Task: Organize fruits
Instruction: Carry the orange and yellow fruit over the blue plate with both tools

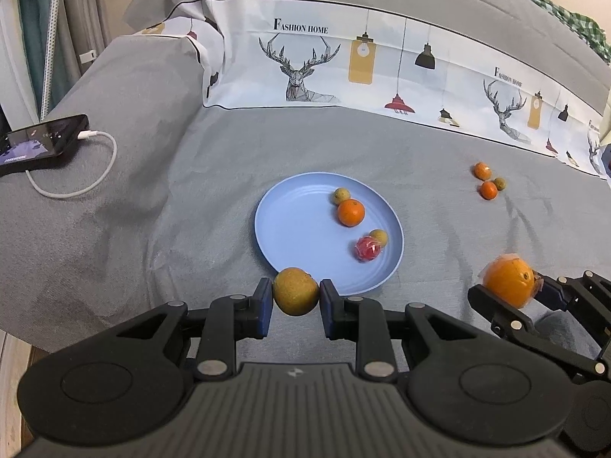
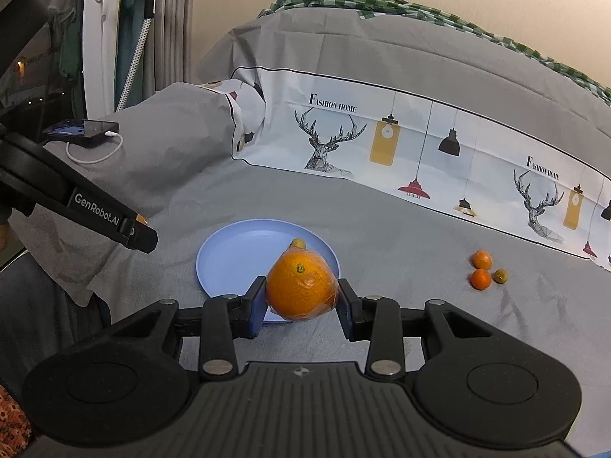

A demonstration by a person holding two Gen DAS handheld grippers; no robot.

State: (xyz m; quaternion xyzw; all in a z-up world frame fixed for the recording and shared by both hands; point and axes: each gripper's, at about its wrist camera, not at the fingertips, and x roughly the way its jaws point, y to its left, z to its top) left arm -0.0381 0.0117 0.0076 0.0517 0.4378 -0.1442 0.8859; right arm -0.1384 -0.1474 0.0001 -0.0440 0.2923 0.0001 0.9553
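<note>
My left gripper (image 1: pixel 296 297) is shut on a brownish-yellow round fruit (image 1: pixel 296 293), held just over the near rim of the blue plate (image 1: pixel 298 229). On the plate lie an orange (image 1: pixel 350 212), two small yellowish fruits (image 1: pixel 341 195) and a red wrapped fruit (image 1: pixel 368 249). My right gripper (image 2: pixel 301 297) is shut on a large plastic-wrapped orange (image 2: pixel 299 288), held in front of the blue plate (image 2: pixel 236 259) and hiding most of what lies on it. Three small fruits (image 2: pixel 482 269) lie together on the grey cover to the right.
A phone (image 1: pixel 42 141) with a white charging cable rests on a raised fold of grey bedding at the left. A printed deer-and-lamp fabric band (image 1: pixel 343 68) runs across the back. The bed's edge drops off at the lower left.
</note>
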